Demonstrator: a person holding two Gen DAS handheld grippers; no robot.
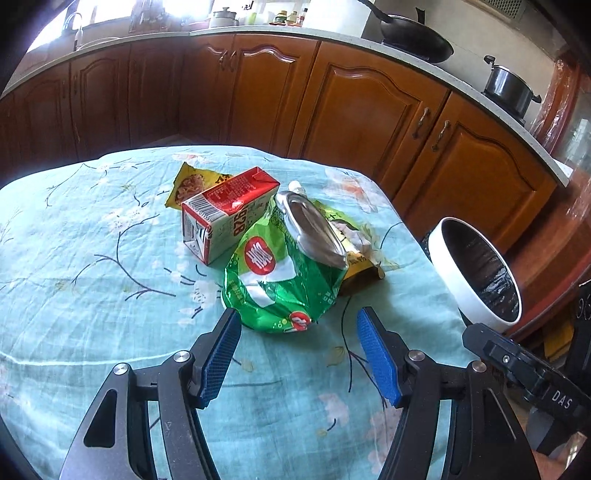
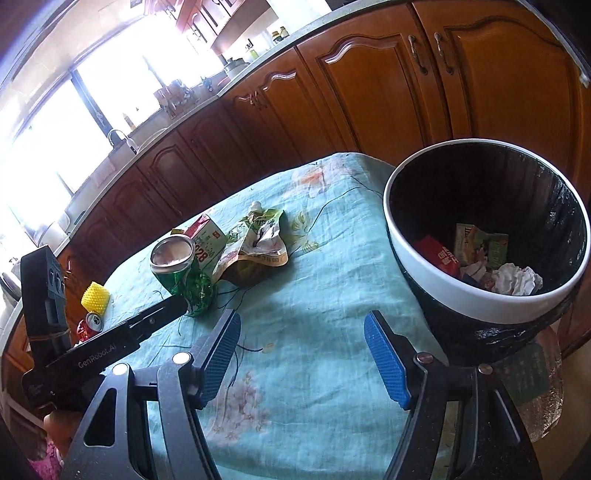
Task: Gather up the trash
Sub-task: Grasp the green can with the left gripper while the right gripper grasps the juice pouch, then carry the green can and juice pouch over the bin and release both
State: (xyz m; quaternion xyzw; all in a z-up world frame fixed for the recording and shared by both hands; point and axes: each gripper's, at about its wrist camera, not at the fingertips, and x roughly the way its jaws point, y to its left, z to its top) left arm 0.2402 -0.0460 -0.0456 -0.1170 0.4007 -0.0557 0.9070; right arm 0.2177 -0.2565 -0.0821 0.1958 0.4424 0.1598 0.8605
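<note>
Left wrist view shows the left gripper (image 1: 297, 323) with jaws apart, lined up just short of the crushed green aluminium can (image 1: 284, 273) on the floral turquoise tablecloth (image 1: 92, 295), seemingly to seize it, while the right gripper (image 2: 301, 332) hangs parted and empty beside the white-rimmed black bin (image 2: 469, 295).

I'm seeing warm brown kitchen cabinets (image 1: 362, 110) under a pale countertop (image 1: 258, 31), and a window (image 2: 55, 110) blazing with daylight.

One crushed green aluminium drink can (image 1: 280, 280), one red-and-white cardboard drink carton (image 1: 225, 214), two yellow printed snack wrappers (image 1: 192, 181) (image 1: 354, 243), one white-rimmed round bin with black liner (image 2: 480, 295), one yellow knobbly cylinder (image 2: 95, 297), one small red can (image 2: 90, 324)
</note>
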